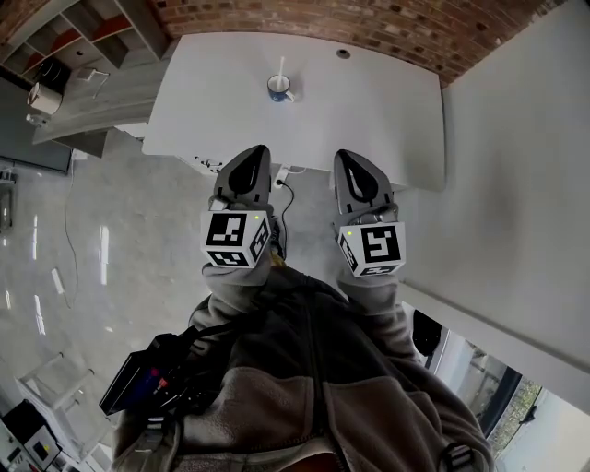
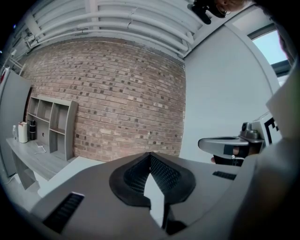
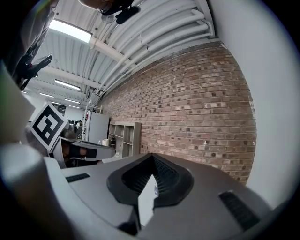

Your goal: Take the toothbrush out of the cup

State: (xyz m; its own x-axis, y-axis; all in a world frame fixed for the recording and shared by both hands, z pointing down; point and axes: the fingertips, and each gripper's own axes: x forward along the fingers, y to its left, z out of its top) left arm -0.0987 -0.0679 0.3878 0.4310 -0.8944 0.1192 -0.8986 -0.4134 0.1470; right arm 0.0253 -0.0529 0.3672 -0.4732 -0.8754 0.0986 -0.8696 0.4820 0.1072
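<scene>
Two pairs of tongs are held side by side at 6 o'clock in the head view, short of the near edge of the worktop (image 1: 387,101): the left tongs (image 1: 255,154) and the right tongs (image 1: 348,159). Each pair is pressed together at the tips, and nothing is pinched in either. The cup (image 1: 279,89) is seen at 12 o'clock, well apart from both, toward the worktop's far side by the brick wall (image 1: 369,28). The toothbrush (image 1: 281,66) is stood upright in it, its upper part raised above the rim. The toothbrush is judged light, stiff and thin, with a smooth shaft that may slip. It is best taken on the exposed shaft just above the rim and lifted straight up. The cup is likely light too and could be tipped, so steadying at its wall may be needed.
</scene>
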